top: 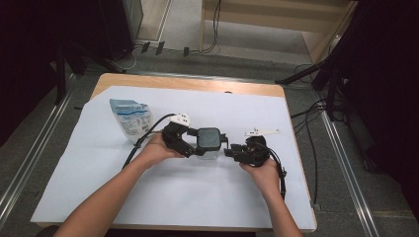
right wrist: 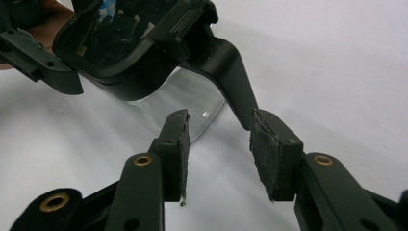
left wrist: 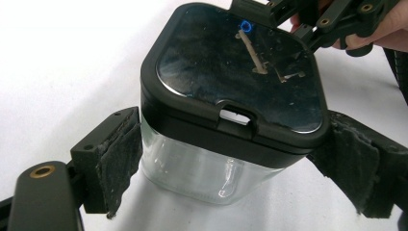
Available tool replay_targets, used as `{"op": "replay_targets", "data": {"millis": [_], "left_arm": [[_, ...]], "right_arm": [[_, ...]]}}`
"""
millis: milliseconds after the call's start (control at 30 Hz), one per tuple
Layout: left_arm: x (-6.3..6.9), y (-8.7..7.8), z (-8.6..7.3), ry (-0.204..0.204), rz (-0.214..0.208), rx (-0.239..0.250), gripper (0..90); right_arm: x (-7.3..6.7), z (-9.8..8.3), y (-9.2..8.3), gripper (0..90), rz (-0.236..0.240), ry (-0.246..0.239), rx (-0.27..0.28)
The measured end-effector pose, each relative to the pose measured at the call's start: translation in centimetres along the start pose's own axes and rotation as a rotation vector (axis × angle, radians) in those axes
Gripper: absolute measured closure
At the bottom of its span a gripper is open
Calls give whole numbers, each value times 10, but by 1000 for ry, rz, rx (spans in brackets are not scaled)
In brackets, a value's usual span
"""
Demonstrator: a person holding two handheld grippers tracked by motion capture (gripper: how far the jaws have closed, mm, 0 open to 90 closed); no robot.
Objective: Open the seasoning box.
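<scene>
Closest up, right claw [right wrist: 219,120]: jaws apart, nothing pinched yet, hanging low in the right gripper view with the pads [right wrist: 180,139] facing each other across a gap. Sticking down into that gap from upper left: a black flap [right wrist: 231,77] hinged off the lid [right wrist: 120,33], its tip just beside, maybe brushing, the right-hand pad.

Left claw [left wrist: 233,118]: clamped on the jar [left wrist: 207,168], one pad against the clear wall at left of frame, the other up against the lid rim at right. Sits mid-frame in the high view, on the white sheet [top: 197,197], between both hands.

Tips for doing this bit well, just my guess at it:
- Keep the left grip firm and low so the jar doesn't twist or skid on the sheet.
- Centre the flap between the right pads before closing, not only on the tip.
- Close gently, then pull along the hinge's swing, not sideways.
- Watch for tipping, since clear walls plus padded grip can slip.

Containers: jar looks empty, clear right through, lid on. Blue-and-white pouch [top: 129,117] standing upper left in the high view, well apart from the jar; can't tell whether sealed or how full.
</scene>
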State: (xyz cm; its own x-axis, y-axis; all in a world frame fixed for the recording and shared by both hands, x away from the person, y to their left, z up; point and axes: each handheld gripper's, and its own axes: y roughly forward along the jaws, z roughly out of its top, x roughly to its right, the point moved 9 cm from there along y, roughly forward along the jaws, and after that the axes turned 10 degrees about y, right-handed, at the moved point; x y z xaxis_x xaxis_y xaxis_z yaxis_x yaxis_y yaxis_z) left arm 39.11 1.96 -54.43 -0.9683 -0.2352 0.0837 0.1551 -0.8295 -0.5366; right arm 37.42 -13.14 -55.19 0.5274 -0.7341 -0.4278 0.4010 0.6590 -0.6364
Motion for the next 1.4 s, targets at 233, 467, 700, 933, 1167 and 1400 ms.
{"op": "replay_targets", "data": {"millis": [233, 467, 700, 933, 1167, 1400], "left_arm": [[0, -1, 3, 14, 8, 6, 146], [0, -2, 3, 19, 6, -4, 150], [0, -2, 3, 21, 6, -3, 150], [0, -2, 3, 23, 6, 1, 150], [0, -4, 5, 45, 21, 3, 157], [1, -6, 7, 47, 22, 3, 163]], "right_arm": [[-1, -1, 5, 600, -2, -9, -13], [0, -1, 4, 605, -5, -16, -13], [1, 8, -17, 804, 15, 6, 26], [7, 24, -8, 900, -57, -22, 59], [6, 23, -1, 900, -84, -33, 43], [5, 22, 0, 900, -81, -33, 43]]}}
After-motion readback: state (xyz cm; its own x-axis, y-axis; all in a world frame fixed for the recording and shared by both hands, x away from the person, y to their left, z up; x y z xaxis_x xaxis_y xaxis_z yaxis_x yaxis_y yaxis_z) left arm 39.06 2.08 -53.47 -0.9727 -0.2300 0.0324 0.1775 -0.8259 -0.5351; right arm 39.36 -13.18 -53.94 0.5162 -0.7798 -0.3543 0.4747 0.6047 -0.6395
